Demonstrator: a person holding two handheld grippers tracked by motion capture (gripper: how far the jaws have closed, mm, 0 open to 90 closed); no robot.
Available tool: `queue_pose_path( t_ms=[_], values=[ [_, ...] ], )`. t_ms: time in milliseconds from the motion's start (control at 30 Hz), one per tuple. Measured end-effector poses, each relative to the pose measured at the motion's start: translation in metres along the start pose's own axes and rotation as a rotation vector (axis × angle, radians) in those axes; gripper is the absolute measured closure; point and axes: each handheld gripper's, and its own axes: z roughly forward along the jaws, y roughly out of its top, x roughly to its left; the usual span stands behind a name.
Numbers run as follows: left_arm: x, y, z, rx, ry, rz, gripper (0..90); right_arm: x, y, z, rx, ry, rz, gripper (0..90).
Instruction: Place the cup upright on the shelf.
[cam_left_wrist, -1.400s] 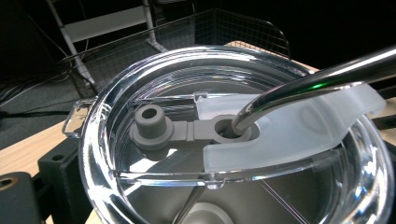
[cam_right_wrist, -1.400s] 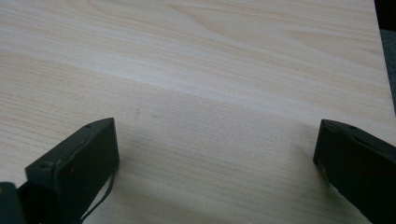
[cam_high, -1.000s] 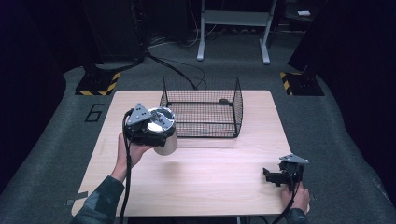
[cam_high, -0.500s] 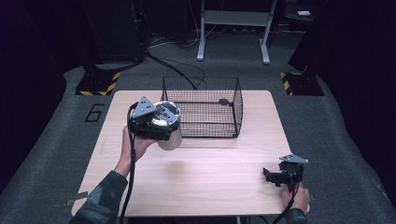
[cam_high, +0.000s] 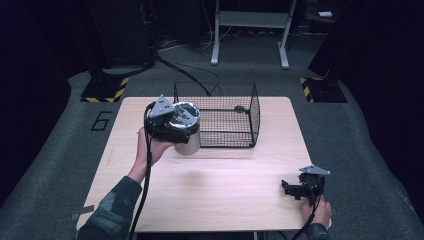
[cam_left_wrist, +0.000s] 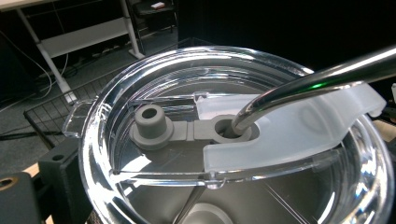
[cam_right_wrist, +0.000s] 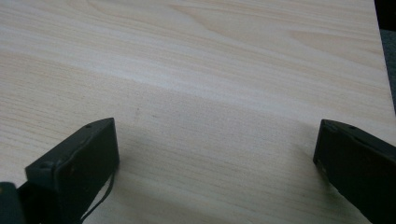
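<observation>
Left gripper (cam_high: 172, 129): pinching the shiny steel cup with clear lid (cam_high: 186, 131) (a bit heavy, slippery).
Hold: its side.
Right gripper (cam_high: 300, 188): spread, resting.

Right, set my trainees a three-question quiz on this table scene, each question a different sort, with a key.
1. True or false: the tumbler stands inside the wire basket.
2. Which gripper carries the tumbler? A left gripper B right gripper
3. Fill in: a metal ___ passes through the clear lid.

Key: 1 false, it is held in the air beside the basket's left wall; 2 A; 3 straw.
</observation>
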Motion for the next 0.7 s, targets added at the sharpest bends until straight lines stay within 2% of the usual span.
queue_pose_path(
  t_ms=[300, 433, 467, 533, 567, 700],
  values=[
    [0.005, 0.014, 0.008, -0.006, 0.005, 0.001, 3.9, 0.000, 0.000, 0.000, 0.000, 0.000, 0.000, 0.0],
    [0.007, 0.021, 0.013, -0.018, 0.005, -0.012, 3.9, 0.000, 0.000, 0.000, 0.000, 0.000, 0.000, 0.0],
    [0.008, 0.024, 0.015, -0.012, -0.001, -0.001, 3.9, 0.000, 0.000, 0.000, 0.000, 0.000, 0.000, 0.0],
    [0.007, 0.026, 0.016, -0.019, 0.005, -0.010, 3.9, 0.000, 0.000, 0.000, 0.000, 0.000, 0.000, 0.0],
    [0.008, 0.028, 0.017, -0.018, 0.007, 0.007, 3.9, 0.000, 0.000, 0.000, 0.000, 0.000, 0.000, 0.0],
    [0.009, 0.033, 0.023, -0.018, 0.008, 0.008, 3.9, 0.000, 0.000, 0.000, 0.000, 0.000, 0.000, 0.0]
  ],
)
